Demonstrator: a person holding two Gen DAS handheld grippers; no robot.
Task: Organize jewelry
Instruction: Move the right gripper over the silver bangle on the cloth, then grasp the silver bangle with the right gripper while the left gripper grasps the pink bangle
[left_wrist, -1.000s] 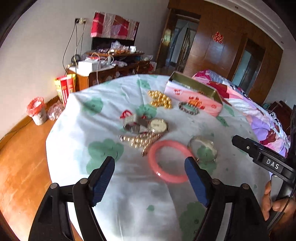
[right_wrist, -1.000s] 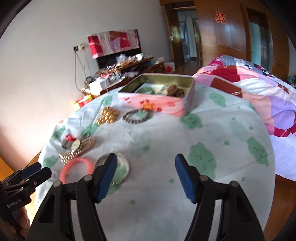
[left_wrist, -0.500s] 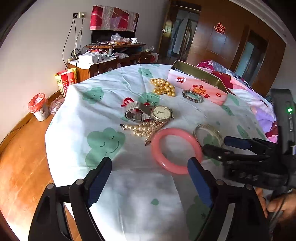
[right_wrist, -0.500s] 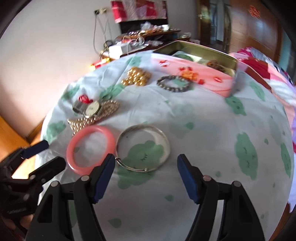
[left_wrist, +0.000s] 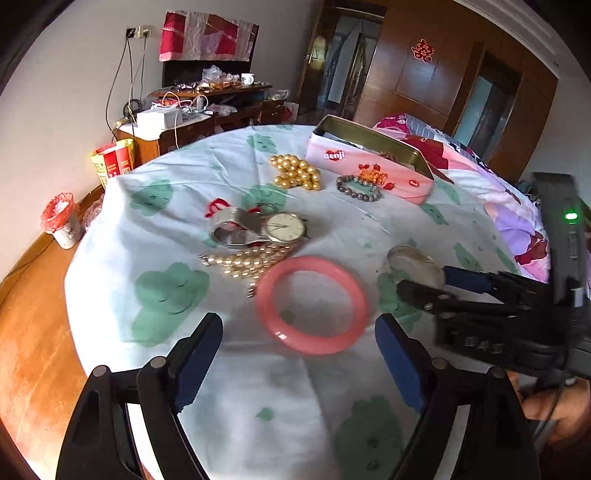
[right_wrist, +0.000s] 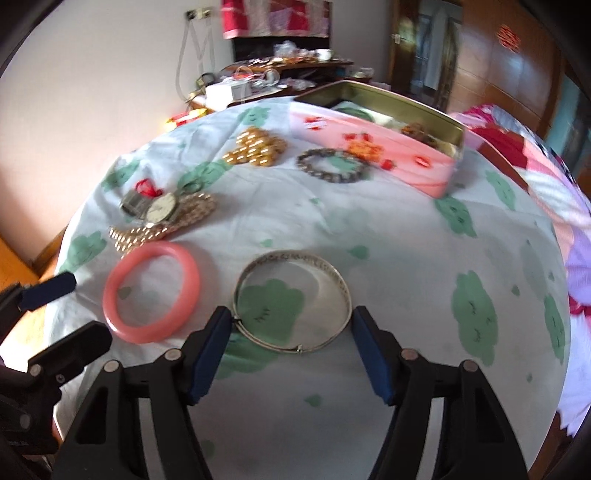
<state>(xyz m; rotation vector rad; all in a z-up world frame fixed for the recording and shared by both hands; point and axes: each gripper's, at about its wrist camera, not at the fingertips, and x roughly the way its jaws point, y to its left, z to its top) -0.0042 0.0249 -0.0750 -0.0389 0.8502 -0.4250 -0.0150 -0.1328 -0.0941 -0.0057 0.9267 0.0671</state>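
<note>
- Landmark: glossy pink round bangle lying flat on the white, green-patterned tabletop.
- Left tool wide, just short of the pink bangle, holding nothing.
- Thin silver metal bangle lies just right of the pink bangle.
- Right tool, jaws closing, straddles the silver bangle's near edge; contact unclear.
- Open pink tin box well beyond.

On the cloth: two bangles, one watch, one tin, two hand-held grippers.
</note>
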